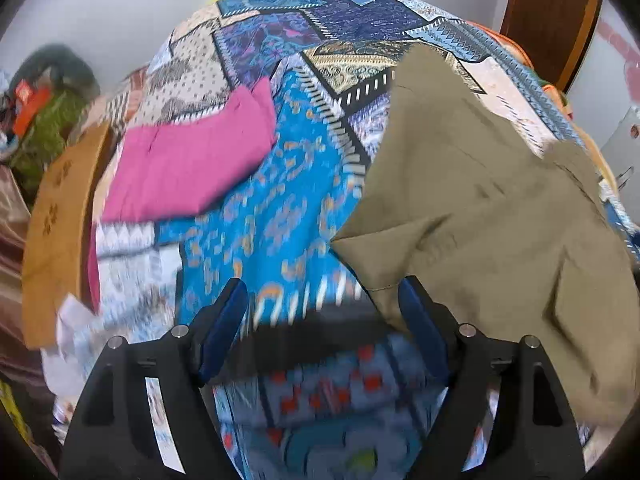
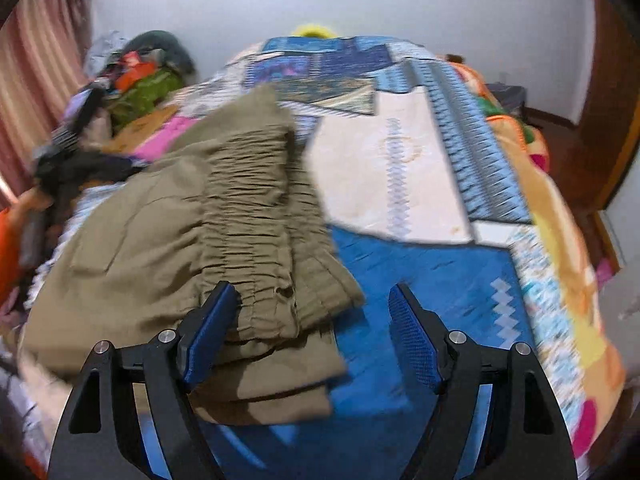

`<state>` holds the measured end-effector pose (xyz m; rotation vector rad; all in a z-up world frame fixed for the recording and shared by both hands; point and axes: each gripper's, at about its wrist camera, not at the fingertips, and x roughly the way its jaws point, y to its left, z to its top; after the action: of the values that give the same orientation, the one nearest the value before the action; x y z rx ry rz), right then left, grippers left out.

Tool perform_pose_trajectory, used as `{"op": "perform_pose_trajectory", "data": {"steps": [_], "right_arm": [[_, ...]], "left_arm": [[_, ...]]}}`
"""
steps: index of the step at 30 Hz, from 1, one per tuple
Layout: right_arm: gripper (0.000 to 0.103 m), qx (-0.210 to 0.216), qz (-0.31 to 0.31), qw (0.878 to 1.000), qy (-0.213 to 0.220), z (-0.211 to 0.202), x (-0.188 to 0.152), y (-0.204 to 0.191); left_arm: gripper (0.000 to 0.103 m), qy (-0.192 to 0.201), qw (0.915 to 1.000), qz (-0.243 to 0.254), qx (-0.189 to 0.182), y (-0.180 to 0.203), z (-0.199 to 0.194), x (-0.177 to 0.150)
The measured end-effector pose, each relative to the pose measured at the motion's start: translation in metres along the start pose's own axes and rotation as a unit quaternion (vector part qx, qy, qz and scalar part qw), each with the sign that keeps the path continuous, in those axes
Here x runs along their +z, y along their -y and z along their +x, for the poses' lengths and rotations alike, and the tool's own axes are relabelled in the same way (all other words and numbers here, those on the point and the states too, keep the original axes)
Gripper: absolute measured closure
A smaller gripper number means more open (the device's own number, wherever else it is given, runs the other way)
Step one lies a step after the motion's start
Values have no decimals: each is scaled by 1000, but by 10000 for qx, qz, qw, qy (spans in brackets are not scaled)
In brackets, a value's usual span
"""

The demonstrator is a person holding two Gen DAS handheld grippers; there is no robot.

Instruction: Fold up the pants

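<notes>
Patterned bedspread (image 2: 420, 280); olive pants (image 2: 192, 232) beside both wide-open, empty fingers (image 2: 412, 336).

I am looking into a bedroom in a private home. A bed fills most of both views, covered by a patchwork bedspread (image 2: 400, 184) in blues, cream and purple prints, with an orange blanket (image 2: 560, 216) hanging along one side. Folded and loose clothing lies on it: olive pants (image 2: 192, 232) and a pink garment (image 1: 188, 160). A heap of mixed clothes (image 2: 140, 76) sits at the far corner against a plain pale wall (image 2: 440, 4). A pink striped curtain (image 2: 44, 48) hangs at one edge, and dark wooden trim (image 1: 548, 20), possibly a door frame though the blur leaves me unsure, stands at the other.
</notes>
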<state>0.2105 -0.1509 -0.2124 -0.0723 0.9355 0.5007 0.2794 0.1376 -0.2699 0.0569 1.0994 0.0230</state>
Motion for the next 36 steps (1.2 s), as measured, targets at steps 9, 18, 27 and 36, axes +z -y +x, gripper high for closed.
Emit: {"op": "perform_pose_trajectory", "data": {"steps": [9, 18, 27, 36], "right_arm": [[29, -89, 515, 9985, 178, -19, 22, 21], [29, 718, 351, 9968, -68, -39, -12, -30], [29, 496, 205, 9980, -329, -16, -31, -32], [30, -76, -88, 9995, -310, -4, -21, -3]], "left_arm": [[23, 48, 9981, -611, -93, 0, -25, -38], [24, 361, 9948, -922, -236, -15, -51, -24], [24, -99, 9995, -243, 181, 4, 5, 23], [20, -114, 9973, -643, -324, -16, -1, -9]]}}
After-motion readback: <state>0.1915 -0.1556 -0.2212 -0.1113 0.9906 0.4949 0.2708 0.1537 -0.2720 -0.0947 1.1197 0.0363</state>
